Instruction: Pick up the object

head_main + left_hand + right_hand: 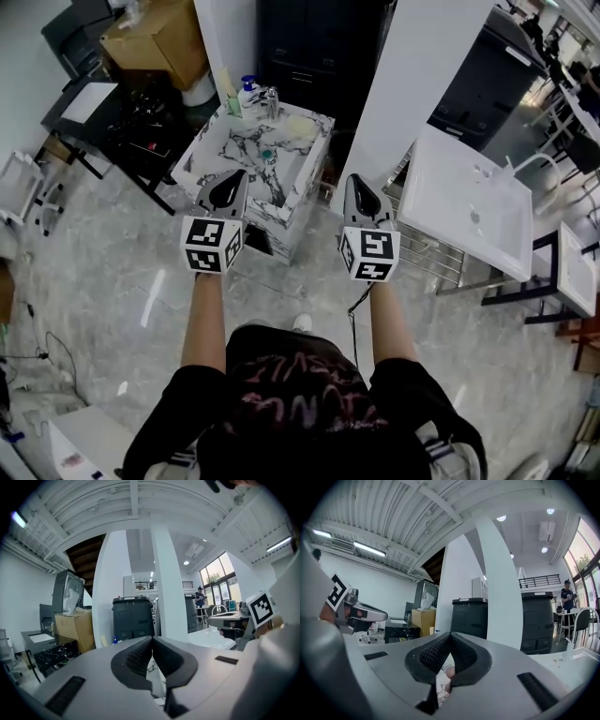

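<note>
Grey marble floor (112,281) runs up to a marbled sink (208,150), where a small teal object (267,153) lies in the basin. Left gripper (234,178) and right gripper (356,181) hover short of it, both pressed shut on nothing, the left one nearer.
</note>
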The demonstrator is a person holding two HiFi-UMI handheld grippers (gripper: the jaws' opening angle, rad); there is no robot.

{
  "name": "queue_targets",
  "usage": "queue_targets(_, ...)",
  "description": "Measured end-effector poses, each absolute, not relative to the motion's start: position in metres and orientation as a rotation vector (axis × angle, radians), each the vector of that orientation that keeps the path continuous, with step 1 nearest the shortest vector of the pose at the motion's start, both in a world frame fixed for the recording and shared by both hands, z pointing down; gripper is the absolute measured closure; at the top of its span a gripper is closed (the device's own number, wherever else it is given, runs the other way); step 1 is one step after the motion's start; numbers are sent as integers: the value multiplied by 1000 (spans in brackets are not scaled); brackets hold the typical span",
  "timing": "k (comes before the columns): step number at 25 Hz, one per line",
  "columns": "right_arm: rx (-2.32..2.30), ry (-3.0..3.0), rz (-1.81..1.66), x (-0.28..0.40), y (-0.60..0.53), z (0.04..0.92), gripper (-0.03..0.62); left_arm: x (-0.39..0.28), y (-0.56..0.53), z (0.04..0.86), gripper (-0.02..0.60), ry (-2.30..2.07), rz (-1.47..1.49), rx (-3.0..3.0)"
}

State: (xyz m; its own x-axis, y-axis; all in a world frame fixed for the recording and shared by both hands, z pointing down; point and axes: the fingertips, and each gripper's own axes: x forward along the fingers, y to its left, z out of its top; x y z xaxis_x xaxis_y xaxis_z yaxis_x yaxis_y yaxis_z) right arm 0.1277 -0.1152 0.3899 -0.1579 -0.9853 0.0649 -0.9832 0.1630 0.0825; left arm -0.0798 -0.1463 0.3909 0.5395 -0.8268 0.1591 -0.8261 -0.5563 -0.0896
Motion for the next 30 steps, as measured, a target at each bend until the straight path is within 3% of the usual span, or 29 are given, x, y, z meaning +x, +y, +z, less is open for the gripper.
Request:
queue_targets(12,1992,-2297,-29,140,-171,394,579,-69,-207,398,565,1460,-272,-2773)
queue_targets(30,2106,-2132,-8,125,-324,411,579,-73,-382,434,565,1270,-303,-2917)
